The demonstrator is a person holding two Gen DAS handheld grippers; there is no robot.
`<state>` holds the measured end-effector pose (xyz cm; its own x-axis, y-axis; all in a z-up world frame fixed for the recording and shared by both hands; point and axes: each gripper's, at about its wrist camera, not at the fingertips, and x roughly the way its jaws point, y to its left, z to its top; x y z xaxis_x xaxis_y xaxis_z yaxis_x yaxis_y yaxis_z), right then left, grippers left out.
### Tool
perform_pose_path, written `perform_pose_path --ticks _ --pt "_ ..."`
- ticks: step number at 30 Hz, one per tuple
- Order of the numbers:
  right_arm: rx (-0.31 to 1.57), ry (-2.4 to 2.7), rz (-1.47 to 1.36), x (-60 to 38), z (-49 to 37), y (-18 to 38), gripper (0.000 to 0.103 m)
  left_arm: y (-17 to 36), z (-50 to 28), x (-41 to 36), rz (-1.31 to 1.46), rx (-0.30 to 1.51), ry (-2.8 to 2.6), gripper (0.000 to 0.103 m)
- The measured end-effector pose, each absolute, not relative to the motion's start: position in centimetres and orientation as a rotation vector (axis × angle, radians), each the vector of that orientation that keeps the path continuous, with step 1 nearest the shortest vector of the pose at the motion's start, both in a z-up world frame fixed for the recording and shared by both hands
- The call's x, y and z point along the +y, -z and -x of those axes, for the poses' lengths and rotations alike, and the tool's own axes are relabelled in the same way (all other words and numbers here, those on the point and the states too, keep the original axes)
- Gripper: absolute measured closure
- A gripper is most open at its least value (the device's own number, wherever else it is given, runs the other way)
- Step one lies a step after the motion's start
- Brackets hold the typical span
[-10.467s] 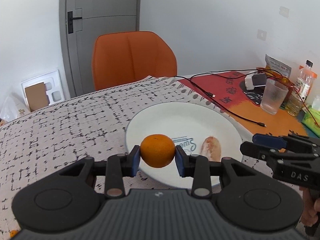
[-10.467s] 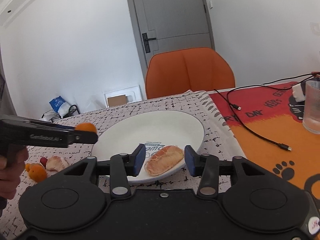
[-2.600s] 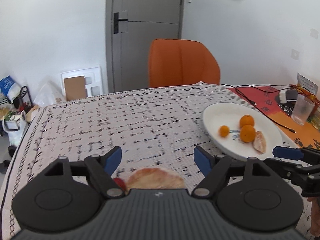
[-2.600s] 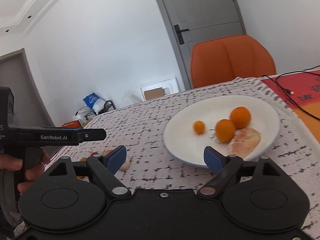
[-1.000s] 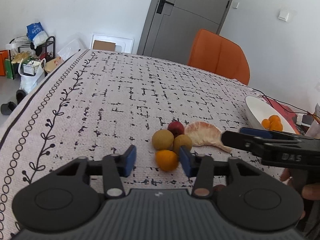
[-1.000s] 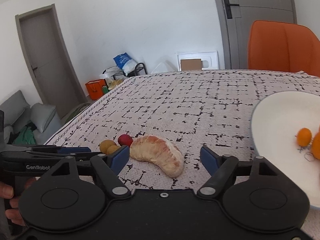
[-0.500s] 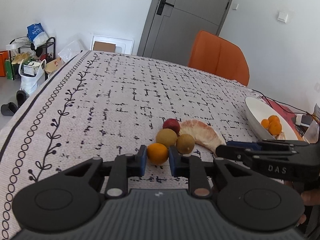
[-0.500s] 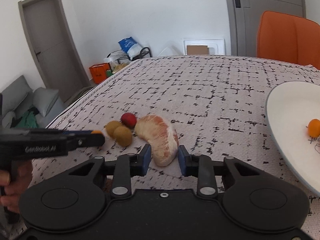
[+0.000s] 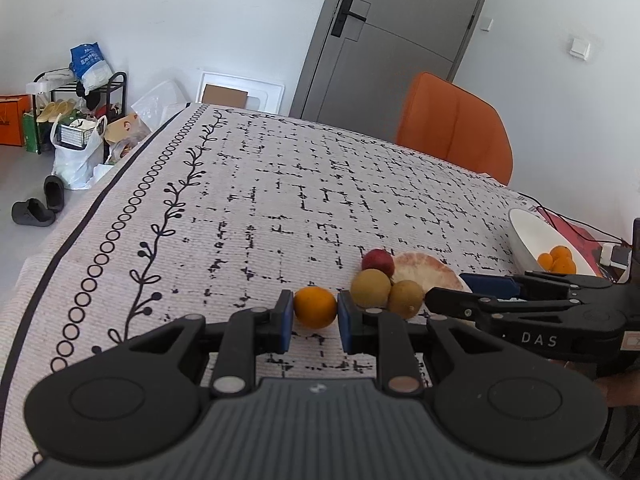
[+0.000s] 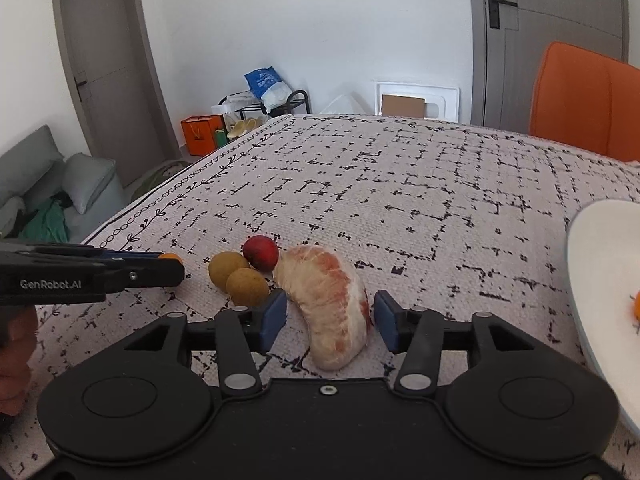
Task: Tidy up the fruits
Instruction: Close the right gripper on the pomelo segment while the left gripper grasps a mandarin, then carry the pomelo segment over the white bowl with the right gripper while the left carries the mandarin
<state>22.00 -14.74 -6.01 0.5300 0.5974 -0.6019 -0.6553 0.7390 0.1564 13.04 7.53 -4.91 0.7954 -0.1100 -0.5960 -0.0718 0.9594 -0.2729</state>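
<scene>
Left gripper [image 9: 311, 310] clenched on small orange [image 9: 315, 306]; right gripper [image 10: 330, 320] just widened, released around pomelo segment [image 10: 328, 300] (pads clear).

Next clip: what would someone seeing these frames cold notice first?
Probably the small fruit cluster on the patterned tablecloth: the left gripper is shut on a small orange, while the right gripper straddles the peeled pomelo segment, its jaws having just been opening, pads apart from it. Two yellow-brown fruits and a red one lie beside it; the white plate at far right holds more oranges.
</scene>
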Motion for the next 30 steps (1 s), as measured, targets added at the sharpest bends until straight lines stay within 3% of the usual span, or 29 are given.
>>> perform_pose_path --ticks 4,5,6,7,30 --pt "0.668 -0.75 0.109 -14.4 -22.1 6.2 0.051 4.9 -13.1 7.7 0.294 0.655 0.024 0.081" --pt "0.665 -0.749 0.121 -14.3 -22.0 6.2 0.054 4.8 -13.2 7.7 0.293 0.654 0.025 0.081" --pt "0.657 -0.738 0.15 -14.2 -21.8 6.2 0.063 4.7 -13.2 7.7 0.291 0.652 0.027 0.081" --pt "0.645 -0.734 0.19 -14.0 -21.5 6.1 0.064 4.6 -13.2 7.6 0.287 0.65 0.03 0.081" --pt "0.556 -0.588 0.04 -23.3 -20.3 2.7 0.065 1.5 -15.2 0.3 0.173 0.596 0.173 0.081"
